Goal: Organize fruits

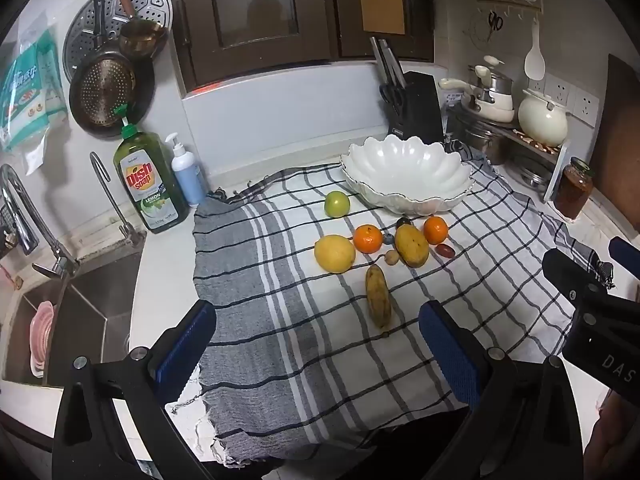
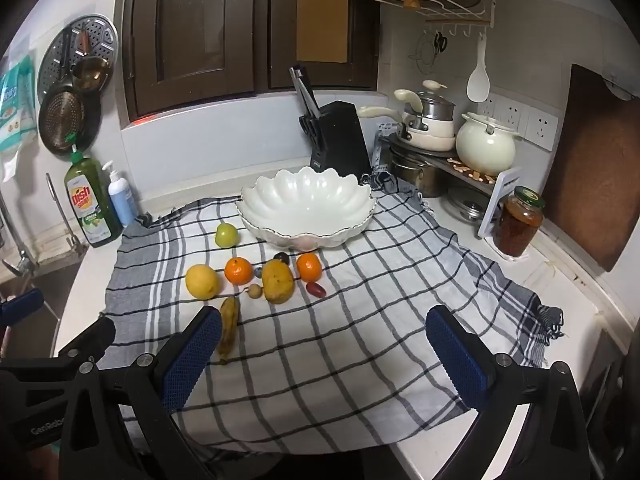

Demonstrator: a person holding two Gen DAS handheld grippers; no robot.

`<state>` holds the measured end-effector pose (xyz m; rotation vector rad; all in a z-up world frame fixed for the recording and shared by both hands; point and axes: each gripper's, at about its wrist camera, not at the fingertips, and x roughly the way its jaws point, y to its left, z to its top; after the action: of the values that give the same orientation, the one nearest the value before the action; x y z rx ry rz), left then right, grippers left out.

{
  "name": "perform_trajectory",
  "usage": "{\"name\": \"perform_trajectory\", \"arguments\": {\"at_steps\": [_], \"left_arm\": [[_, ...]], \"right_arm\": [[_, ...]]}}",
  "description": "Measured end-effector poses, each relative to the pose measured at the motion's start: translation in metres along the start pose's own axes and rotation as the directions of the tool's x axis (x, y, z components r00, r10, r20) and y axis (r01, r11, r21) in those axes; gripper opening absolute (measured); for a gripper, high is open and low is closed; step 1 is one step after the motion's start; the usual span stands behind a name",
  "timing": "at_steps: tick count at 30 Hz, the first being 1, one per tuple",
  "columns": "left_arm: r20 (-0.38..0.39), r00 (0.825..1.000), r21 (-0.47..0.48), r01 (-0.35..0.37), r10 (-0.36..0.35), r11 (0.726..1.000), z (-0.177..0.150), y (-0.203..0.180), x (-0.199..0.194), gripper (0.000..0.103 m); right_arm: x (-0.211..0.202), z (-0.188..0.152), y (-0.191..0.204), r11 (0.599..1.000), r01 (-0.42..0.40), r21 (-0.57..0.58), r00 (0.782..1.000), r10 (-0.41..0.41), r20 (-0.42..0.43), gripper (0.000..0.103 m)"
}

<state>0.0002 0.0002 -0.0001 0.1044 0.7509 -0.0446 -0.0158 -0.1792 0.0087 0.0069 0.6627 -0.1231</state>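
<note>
A white kitchen counter [image 2: 560,280] curves along pale walls under dim indoor light. Behind it sits a dark brown wooden window frame [image 2: 260,40] with 2 glass panes. A steel sink [image 1: 80,312] with a chrome faucet [image 1: 24,216] lies at the left. White wall sockets [image 2: 520,118] line the tiled right wall, beside a leaning wooden cutting board [image 2: 596,168].

The white scalloped bowl [image 2: 306,210] stands empty on the checked cloth [image 2: 360,320]. In front of the bowl lie a green apple [image 2: 226,235], a lemon [image 2: 202,281], two mandarins [image 2: 239,271], a mango [image 2: 278,281] and a banana [image 2: 229,326]. The right gripper [image 2: 324,354] is wide open, holding nothing.
</note>
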Motion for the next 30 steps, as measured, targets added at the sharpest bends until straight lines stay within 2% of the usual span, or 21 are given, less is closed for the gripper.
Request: {"name": "perform_trajectory", "arguments": {"at_steps": [30], "left_arm": [[-0.001, 1.0, 0.014, -0.002, 0.002, 1.0, 0.0033, -0.0025, 0.0008, 0.103]], "right_arm": [[0.0035, -0.0005, -0.0052, 1.0, -0.002, 0.005, 1.0, 0.002, 0.008, 0.103]]}}
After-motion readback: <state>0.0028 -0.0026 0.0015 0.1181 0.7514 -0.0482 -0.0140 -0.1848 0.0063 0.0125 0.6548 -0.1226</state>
